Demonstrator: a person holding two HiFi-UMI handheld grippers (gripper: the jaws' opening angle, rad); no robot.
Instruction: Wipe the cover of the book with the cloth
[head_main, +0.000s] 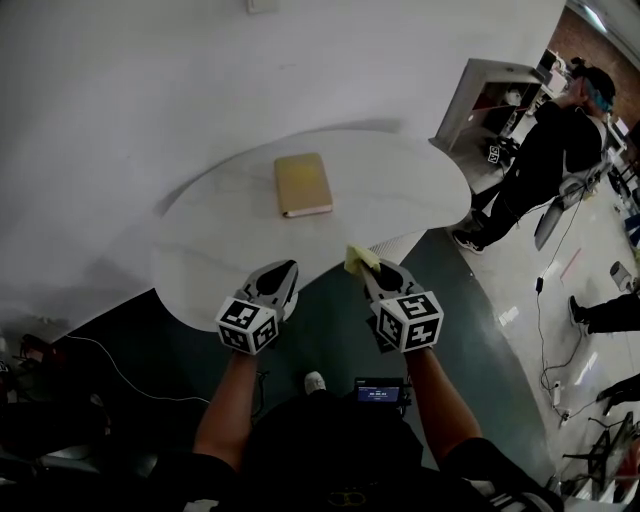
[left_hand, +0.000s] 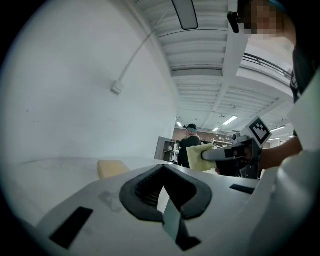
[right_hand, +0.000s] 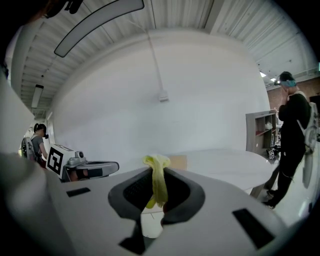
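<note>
Right gripper (head_main: 368, 268) clamped on yellow cloth (head_main: 358, 257) | left gripper (head_main: 277, 280) closed, empty | book (head_main: 303, 184) ahead-left of cloth, well apart, long axis running away

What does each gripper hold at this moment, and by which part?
The right gripper holds the yellow cloth, pinched by a bunched fold, with some cloth sticking out past the jaw tips. The left gripper is shut on nothing.
</note>
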